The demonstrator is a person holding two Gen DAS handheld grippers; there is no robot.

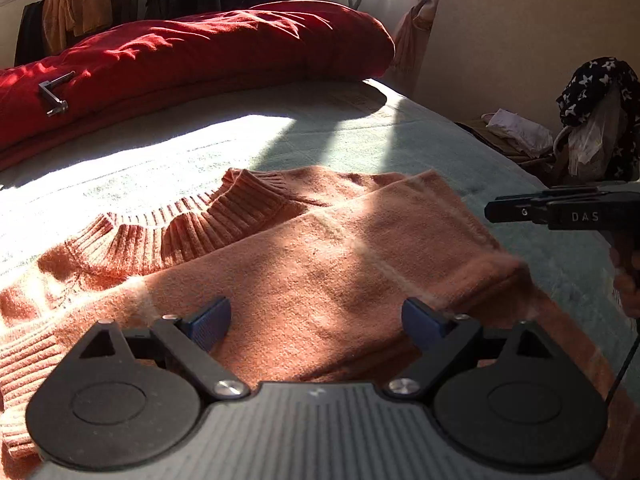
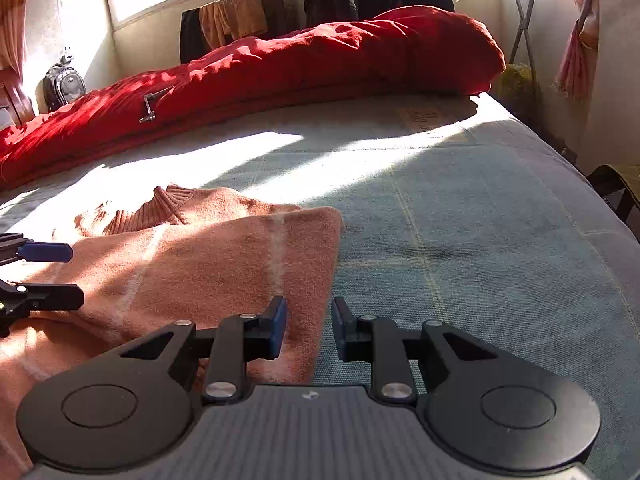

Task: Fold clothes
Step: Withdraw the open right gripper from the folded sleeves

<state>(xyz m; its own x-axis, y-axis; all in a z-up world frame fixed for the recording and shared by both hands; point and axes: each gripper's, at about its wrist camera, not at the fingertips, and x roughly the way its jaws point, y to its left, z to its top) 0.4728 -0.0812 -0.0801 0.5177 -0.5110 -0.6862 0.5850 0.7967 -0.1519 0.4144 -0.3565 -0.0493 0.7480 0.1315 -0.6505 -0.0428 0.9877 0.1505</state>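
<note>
**Sweater half folded, right gripper at the fabric's edge**

A wide bed covered in a pale green woven blanket (image 2: 460,208) fills both views, with a bulky red quilt (image 2: 280,64) heaped along its far side. On the near left part of the bed lies the task's thing, a fuzzy salmon-orange knitted sweater with a ribbed collar (image 1: 304,248), already doubled over itself so that a folded panel points toward the far right.

The left gripper (image 1: 316,322) hovers over the sweater's near middle with its jaws wide; nothing is between its blue pads.

The right gripper (image 2: 309,328) sits at the sweater's right edge, jaws narrow. The folded edge runs up through the gap between them, but whether the pads actually pinch the cloth cannot be told; a slit of blanket still shows beside the right pad.

The likely risk: if the narrow jaws catch only the top layer, or nothing, lifting would drag the fold askew or leave it behind. The soft knit could also slide on the blanket and undo the fold.
</note>
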